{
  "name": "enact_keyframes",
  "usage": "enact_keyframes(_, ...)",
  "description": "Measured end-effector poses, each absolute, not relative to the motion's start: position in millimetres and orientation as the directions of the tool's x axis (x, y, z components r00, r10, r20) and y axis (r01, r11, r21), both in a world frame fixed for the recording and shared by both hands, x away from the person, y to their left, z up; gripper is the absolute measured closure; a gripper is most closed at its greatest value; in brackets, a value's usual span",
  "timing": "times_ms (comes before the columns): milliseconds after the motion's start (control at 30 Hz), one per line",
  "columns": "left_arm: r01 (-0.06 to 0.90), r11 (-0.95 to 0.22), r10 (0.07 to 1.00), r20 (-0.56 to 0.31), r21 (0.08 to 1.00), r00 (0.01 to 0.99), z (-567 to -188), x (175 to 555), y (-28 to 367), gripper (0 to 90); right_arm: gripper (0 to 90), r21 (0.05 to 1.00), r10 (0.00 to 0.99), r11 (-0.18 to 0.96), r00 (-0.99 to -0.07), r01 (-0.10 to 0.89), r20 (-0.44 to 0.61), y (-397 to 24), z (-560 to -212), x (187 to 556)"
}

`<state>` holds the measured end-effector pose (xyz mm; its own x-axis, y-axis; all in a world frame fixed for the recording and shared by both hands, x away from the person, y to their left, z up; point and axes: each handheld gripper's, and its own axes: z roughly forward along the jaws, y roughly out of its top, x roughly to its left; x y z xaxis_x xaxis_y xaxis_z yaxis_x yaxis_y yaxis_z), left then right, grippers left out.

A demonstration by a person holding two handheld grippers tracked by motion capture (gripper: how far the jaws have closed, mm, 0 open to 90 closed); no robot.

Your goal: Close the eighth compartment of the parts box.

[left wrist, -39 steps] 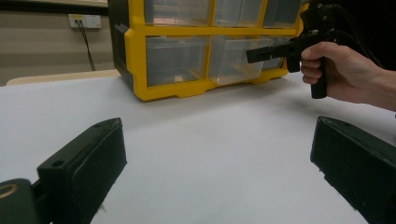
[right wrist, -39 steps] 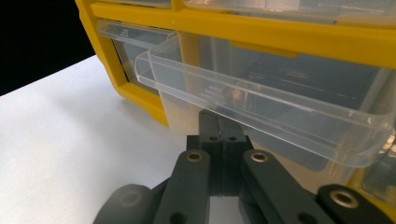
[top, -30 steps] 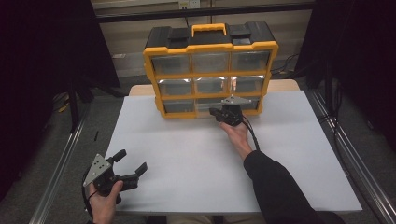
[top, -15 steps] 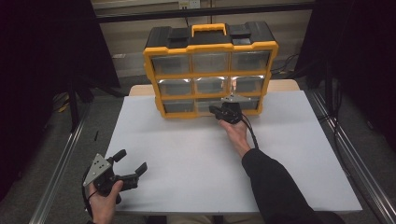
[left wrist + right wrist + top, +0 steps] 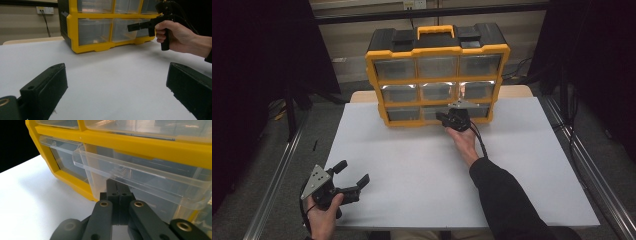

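Note:
A yellow and black organizer box (image 5: 438,50) with clear drawers stands upright at the back of the white table (image 5: 412,165). My right gripper (image 5: 443,118) is at its bottom row, jaws shut. In the right gripper view the closed jaws (image 5: 117,188) sit right under the front lip of a clear drawer (image 5: 155,178) that stands slightly out of the frame. I cannot tell whether they pinch a part of it. My left gripper (image 5: 353,172) rests at the table's near left corner, open and empty. Its own view shows the jaws wide apart (image 5: 117,95) and the right gripper (image 5: 135,25) at the box.
The box (image 5: 72,30) takes up the back middle of the table. A metal rail (image 5: 282,170) runs along the floor on the left and another (image 5: 582,160) on the right. The person's dark sleeve (image 5: 507,200) lies across the near right part of the table.

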<state>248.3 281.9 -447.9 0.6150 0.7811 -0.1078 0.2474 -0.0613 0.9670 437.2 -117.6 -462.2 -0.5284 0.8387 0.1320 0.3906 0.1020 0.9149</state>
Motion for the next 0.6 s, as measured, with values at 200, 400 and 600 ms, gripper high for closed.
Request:
enact_keyframes(200,0.250,-0.057,0.781,-0.113,0.966,0.614,-447.7,248.0,281.1,3.2,90.0,0.915,0.839,0.099,-0.526,0.392,0.135,-116.5,-462.1,438.8)
enact_keyframes(400,0.247,-0.065,0.778,-0.106,0.967,0.619,-447.6,248.6,281.6,3.2,90.0,0.914,0.839,0.109,-0.529,0.391,0.126,-111.8,-461.8,442.0)
enact_keyframes(600,0.249,-0.062,0.781,-0.109,0.966,0.615,-447.5,248.6,281.9,3.2,90.0,0.913,0.837,0.114,-0.533,0.392,0.125,-107.3,-461.9,444.1)
